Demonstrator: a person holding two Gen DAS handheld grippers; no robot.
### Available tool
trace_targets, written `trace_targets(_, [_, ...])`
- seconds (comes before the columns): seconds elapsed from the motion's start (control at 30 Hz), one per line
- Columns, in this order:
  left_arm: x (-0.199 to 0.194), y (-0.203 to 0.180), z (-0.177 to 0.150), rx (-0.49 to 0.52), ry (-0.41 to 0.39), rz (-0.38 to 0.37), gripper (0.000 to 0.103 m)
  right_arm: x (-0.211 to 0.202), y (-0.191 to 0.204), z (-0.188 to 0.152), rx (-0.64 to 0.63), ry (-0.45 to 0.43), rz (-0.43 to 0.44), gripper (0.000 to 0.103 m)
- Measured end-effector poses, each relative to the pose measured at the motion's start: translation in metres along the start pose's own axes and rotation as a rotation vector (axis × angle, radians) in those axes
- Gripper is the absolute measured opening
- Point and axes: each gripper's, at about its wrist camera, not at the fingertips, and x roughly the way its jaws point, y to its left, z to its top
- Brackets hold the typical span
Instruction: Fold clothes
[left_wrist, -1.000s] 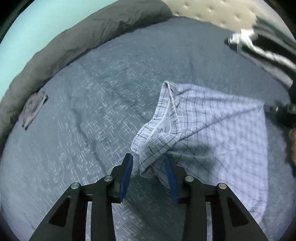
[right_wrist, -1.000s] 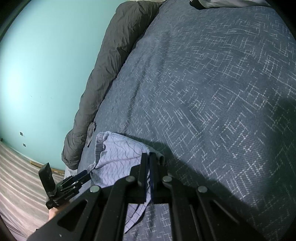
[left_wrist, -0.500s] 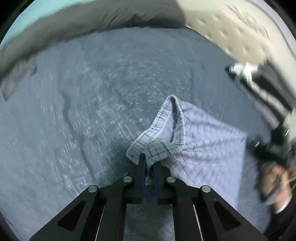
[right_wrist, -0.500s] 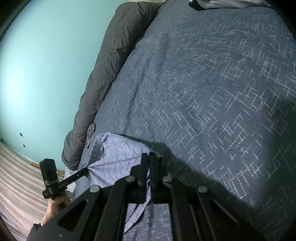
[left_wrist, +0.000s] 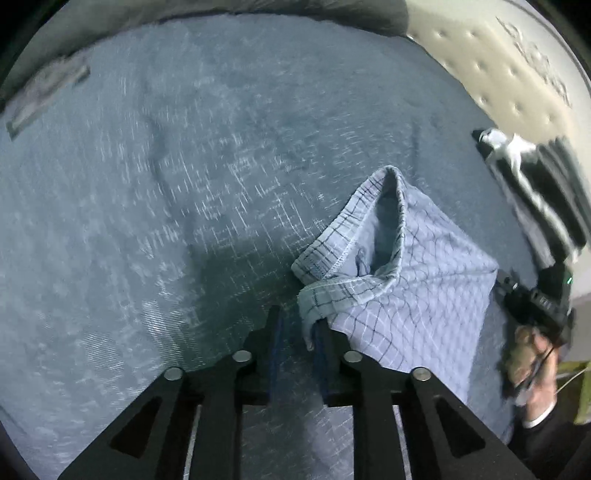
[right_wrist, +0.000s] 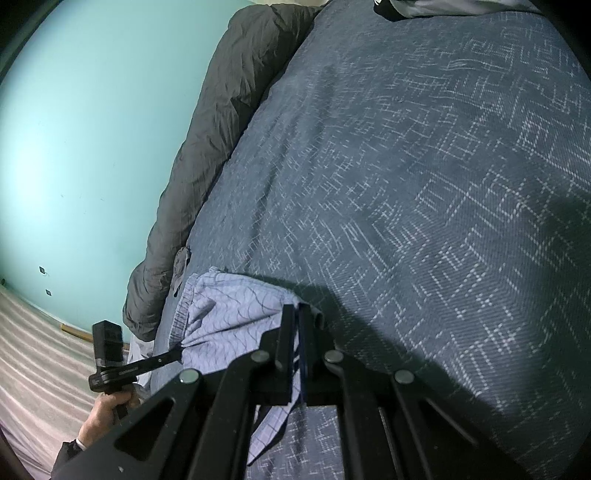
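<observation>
A light blue checked garment (left_wrist: 424, 280) lies partly lifted on the blue bedspread (left_wrist: 184, 184), its stitched band curled up toward me. My left gripper (left_wrist: 298, 328) is shut on the garment's near corner, which hangs against the right finger. At the garment's far right edge my right gripper (left_wrist: 502, 282) pinches it, held by a hand (left_wrist: 528, 354). In the right wrist view the right gripper (right_wrist: 297, 317) is shut on the garment (right_wrist: 229, 310), with cloth hanging below its fingers. The left gripper (right_wrist: 173, 356) pulls the cloth taut from the left.
A rolled grey duvet (right_wrist: 221, 129) lines the bed's far side by a teal wall (right_wrist: 74, 147). A small grey cloth (left_wrist: 48, 96) lies at the far left. A black and white striped garment (left_wrist: 546, 192) rests near the beige tufted headboard (left_wrist: 498, 66).
My left gripper went from open around the garment's corner to shut on it, and its view swung toward the headboard. The right gripper stayed shut on the cloth, hardly moving.
</observation>
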Motion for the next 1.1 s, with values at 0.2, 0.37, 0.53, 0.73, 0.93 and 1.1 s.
trace_targets(0.2, [-0.007, -0.031, -0.003, 0.153, -0.015, 0.065, 0.026, 0.001, 0.0, 0.0, 0.004, -0.001, 0.001, 0.002])
trace_targets(0.37, [0.008, -0.048, 0.008, 0.237, -0.026, 0.125, 0.026, -0.001, 0.0, -0.001, 0.005, -0.002, 0.002, 0.002])
trace_targets(0.53, [0.015, -0.057, 0.019, 0.292, -0.051, 0.125, 0.026, -0.002, -0.004, 0.0, 0.008, -0.001, 0.002, 0.002])
trace_targets(0.73, [0.009, -0.053, 0.027, 0.223, -0.066, 0.002, 0.01, -0.003, -0.006, -0.001, 0.01, -0.001, 0.001, 0.002])
trace_targets(0.93, [0.008, -0.037, 0.039, 0.127, -0.102, -0.003, 0.01, -0.003, -0.004, -0.002, 0.011, -0.001, 0.001, 0.002])
trace_targets(1.1, [0.007, -0.039, 0.042, 0.131, -0.11, 0.025, 0.01, -0.006, -0.007, -0.002, 0.015, -0.002, 0.002, 0.002])
